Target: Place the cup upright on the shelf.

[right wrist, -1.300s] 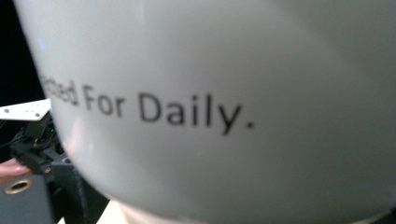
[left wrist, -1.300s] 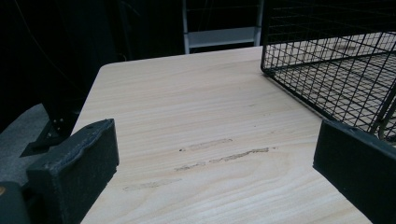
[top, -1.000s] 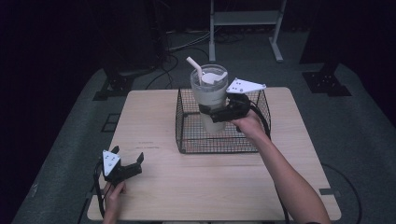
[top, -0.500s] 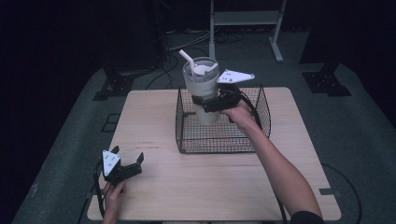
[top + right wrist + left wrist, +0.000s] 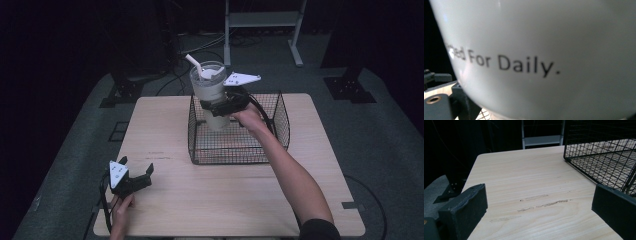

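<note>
- Tumbler (image 5: 211, 95): white, with a clear lid and a pale straw (image 5: 193, 64) leaning to the left. It stands upright, raised over the back left corner of the wire basket (image 5: 270, 145); its base sits at about the height of the basket's rim. Whether the base touches the basket cannot be told.
- Right gripper (image 5: 216, 108): jaws pinch the tumbler around its lower body from the right side. The grey three-cornered plate sits on top, just beside the lid.
- Right gripper view: the tumbler wall (image 5: 549, 50) lies very close to the camera, with the printed words "For Daily." legible on it.
- Left gripper (image 5: 136, 173): rests on the table (image 5: 225, 200) near the front left corner, held by the left hand (image 5: 120, 212). Jaws are spread wide with nothing between them.
- Left gripper view: bare wooden tabletop (image 5: 531, 185) lies between the two jaws, with scuff marks on it; the basket corner (image 5: 599, 157) stands ahead to the right.
- Basket: black wire, on the table's far half, well apart from the left gripper.
</note>
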`<state>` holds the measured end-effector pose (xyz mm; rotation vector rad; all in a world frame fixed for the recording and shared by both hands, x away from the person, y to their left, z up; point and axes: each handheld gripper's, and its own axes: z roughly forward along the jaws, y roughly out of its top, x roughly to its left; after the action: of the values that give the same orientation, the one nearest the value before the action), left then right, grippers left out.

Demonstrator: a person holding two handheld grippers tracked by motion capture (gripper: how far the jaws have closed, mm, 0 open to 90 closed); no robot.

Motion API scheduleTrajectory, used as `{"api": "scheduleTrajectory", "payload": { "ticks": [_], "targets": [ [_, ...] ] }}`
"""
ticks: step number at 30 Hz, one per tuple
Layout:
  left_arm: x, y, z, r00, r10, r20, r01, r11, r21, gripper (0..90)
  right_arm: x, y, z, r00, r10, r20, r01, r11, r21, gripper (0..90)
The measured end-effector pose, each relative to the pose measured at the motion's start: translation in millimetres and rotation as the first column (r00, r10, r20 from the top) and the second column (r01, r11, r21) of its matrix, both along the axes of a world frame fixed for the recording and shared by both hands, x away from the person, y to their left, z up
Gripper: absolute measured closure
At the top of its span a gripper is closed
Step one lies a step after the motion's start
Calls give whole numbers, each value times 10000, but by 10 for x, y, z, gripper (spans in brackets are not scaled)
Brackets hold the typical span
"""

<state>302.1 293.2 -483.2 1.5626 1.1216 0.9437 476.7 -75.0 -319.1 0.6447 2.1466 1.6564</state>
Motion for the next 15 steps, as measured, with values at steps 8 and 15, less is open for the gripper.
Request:
{"api": "scheduleTrajectory", "payload": {
  "ticks": [8,15],
  "targets": [
    [1,0,-1,10000,3,17,-3,10000,-33,0,110,48,-150,9995,111,-295,-112,9999,-11,63],
    [0,1,0,10000,-19,3,19,10000,-26,0,176,40,-292,9984,185,-526,-191,9997,-124,62]
  ]
}}
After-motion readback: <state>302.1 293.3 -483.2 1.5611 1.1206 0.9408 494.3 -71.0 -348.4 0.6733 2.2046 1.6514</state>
